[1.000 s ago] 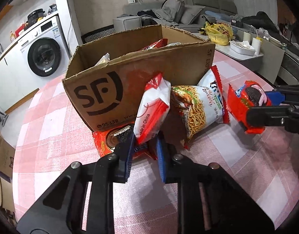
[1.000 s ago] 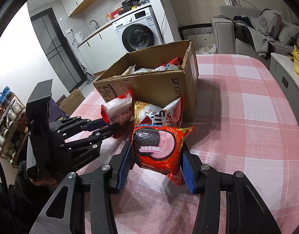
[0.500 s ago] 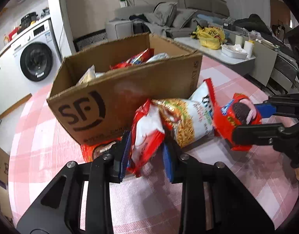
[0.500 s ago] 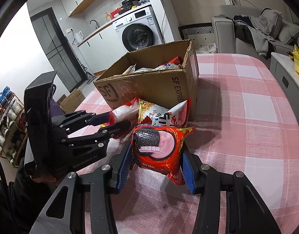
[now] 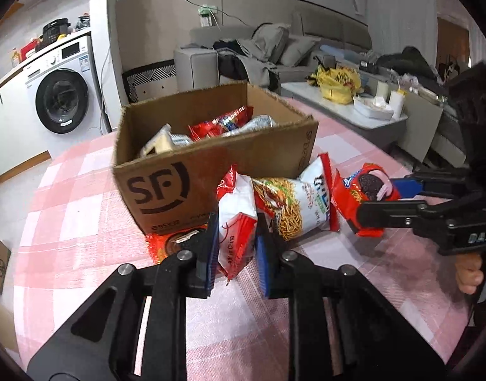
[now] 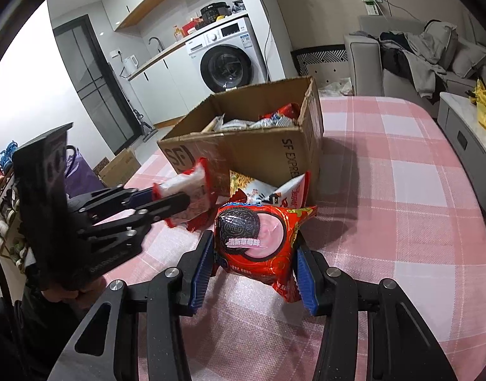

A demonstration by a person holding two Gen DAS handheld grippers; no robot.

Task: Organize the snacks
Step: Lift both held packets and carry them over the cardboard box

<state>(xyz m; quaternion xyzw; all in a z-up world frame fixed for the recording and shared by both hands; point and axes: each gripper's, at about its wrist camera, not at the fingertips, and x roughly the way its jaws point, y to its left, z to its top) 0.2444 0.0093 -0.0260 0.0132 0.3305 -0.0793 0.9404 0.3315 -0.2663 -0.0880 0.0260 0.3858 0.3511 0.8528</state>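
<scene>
My left gripper [image 5: 236, 227] grips a red-and-white snack packet [image 5: 235, 209], and its jaws are closing on it, just above the table in front of the SF cardboard box [image 5: 166, 187]. From the right wrist view the same left gripper [image 6: 176, 201] carries that packet [image 6: 189, 195] near the box's front corner. My right gripper [image 6: 254, 247] is shut on a red Oreo packet [image 6: 255, 235], held upright over the cloth. A noodle packet [image 5: 293, 209] leans on the box. Another red packet [image 5: 166, 241] lies flat at the box's foot.
The box [image 6: 252, 152] is open on top and holds several snack packets. A pink checked cloth [image 6: 401, 190] covers the round table. Beyond it stand a washing machine [image 5: 62, 101], a grey sofa [image 5: 274, 47] and a low white table [image 5: 354, 111].
My left gripper has risen with the red-and-white packet, so the inside of the box now shows. The right gripper and its Oreo packet have stayed where they were.
</scene>
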